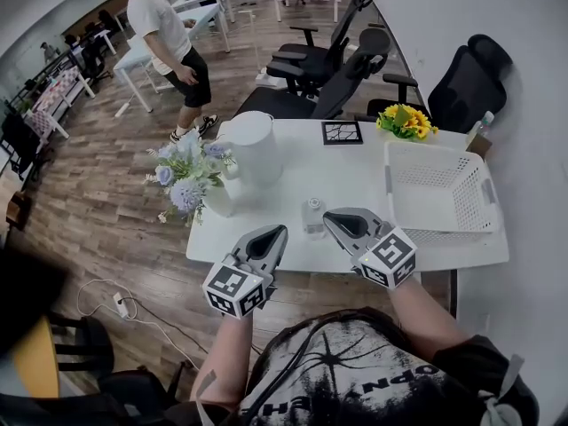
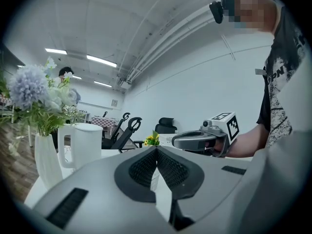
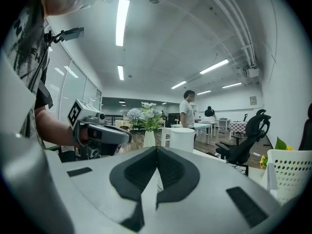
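Two hand-held grippers hover over the near edge of the bench [image 1: 355, 174]: the left gripper [image 1: 273, 233] and the right gripper [image 1: 334, 218], both with fingers [image 2: 144, 168] pressed together on nothing. Between their tips stands what looks like a small clear jar [image 1: 312, 216], untouched. Beyond it are a flower vase [image 1: 191, 174], a white jug [image 1: 251, 149] and a white basket [image 1: 433, 147].

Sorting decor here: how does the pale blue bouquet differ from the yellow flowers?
The pale blue bouquet is bigger than the yellow flowers. The bouquet stands in a white vase at the left edge of the white table; the yellow flowers sit low at its far edge, behind the white basket. Both stand on it.
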`<state>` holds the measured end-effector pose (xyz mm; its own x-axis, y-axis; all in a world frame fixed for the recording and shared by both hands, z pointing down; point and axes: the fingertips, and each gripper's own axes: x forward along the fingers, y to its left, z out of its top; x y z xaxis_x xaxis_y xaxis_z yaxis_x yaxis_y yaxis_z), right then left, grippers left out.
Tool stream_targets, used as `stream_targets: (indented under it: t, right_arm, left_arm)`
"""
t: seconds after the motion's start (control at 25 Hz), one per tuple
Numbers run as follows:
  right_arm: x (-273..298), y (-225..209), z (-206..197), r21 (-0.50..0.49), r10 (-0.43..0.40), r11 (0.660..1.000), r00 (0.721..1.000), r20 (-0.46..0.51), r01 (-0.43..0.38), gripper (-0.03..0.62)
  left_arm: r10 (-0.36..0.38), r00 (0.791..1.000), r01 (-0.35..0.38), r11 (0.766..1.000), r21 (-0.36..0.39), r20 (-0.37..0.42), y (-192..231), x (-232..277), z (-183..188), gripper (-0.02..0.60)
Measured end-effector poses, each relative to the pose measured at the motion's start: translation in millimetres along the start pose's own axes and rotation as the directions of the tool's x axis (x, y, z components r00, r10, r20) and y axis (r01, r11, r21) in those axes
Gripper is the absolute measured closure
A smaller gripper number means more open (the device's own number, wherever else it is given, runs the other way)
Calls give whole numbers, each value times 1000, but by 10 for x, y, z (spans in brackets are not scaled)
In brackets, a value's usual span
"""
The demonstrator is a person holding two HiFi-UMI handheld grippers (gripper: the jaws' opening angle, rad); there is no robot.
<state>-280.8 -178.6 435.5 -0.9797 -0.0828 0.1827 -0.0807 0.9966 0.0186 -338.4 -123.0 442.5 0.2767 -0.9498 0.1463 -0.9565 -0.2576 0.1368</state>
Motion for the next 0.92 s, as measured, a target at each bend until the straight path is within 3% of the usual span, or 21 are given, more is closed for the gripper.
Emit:
stream_targets:
  t: [0.92]
  right_arm:
    - [66, 86, -79, -1, 3, 1000, 1000, -8, -3, 571]
  left_arm:
    - [24, 1000, -24, 1000, 0, -9, 38, -136, -45, 571]
